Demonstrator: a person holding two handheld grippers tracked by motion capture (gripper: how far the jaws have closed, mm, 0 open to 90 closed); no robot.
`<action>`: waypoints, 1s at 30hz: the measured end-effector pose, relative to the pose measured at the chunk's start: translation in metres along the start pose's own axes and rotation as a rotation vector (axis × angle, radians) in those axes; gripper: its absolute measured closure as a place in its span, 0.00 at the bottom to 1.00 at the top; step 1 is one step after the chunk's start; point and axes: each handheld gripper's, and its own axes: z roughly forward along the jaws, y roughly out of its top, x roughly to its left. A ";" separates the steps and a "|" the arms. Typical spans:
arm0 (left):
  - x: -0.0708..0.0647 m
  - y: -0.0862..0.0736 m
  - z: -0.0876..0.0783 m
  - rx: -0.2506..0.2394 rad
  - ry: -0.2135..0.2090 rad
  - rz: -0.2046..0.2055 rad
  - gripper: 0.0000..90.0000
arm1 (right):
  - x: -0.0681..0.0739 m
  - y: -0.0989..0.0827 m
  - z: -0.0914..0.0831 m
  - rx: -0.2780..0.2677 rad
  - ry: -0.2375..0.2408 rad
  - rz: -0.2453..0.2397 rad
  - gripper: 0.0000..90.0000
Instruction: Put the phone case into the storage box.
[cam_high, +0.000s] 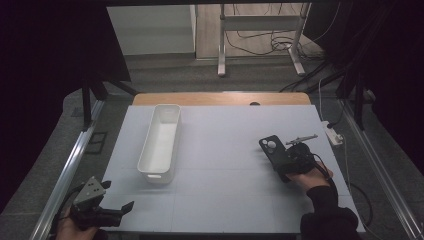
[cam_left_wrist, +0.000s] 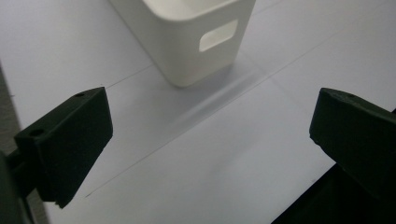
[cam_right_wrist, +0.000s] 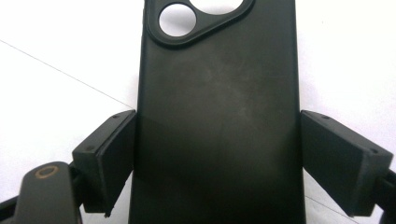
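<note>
A black phone case (cam_high: 271, 148) with a cut-out camera opening lies back up at the right of the white table top (cam_high: 225, 150). My right gripper (cam_high: 281, 161) is shut on it, one jaw pressed against each long side. In the right gripper view the phone case (cam_right_wrist: 219, 116) runs up between the jaws of the right gripper (cam_right_wrist: 217, 161). I cannot tell whether the case rests on the table or is lifted. My left gripper (cam_high: 119, 195) hovers open near the front left corner, holding nothing. In its own view the left gripper (cam_left_wrist: 215, 130) points toward the white bin (cam_left_wrist: 187, 51).
The long white bin (cam_high: 145, 145) stands left of centre, its length running front to back, with nothing visible inside. A white power strip (cam_high: 334, 135) lies off the table's right edge. Metal rails (cam_high: 70, 160) flank the table. Desk legs and cables stand behind.
</note>
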 end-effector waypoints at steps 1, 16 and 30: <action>0.000 0.001 0.000 -0.005 0.000 0.001 0.00 | 0.000 0.000 -0.001 -0.005 0.001 -0.002 0.16; -0.005 0.027 0.011 -0.062 -0.113 0.052 0.00 | 0.013 0.001 -0.021 -0.101 0.057 -0.050 0.16; -0.011 0.056 0.030 -0.078 -0.203 0.140 0.00 | 0.039 0.003 -0.037 -0.188 0.159 -0.133 0.16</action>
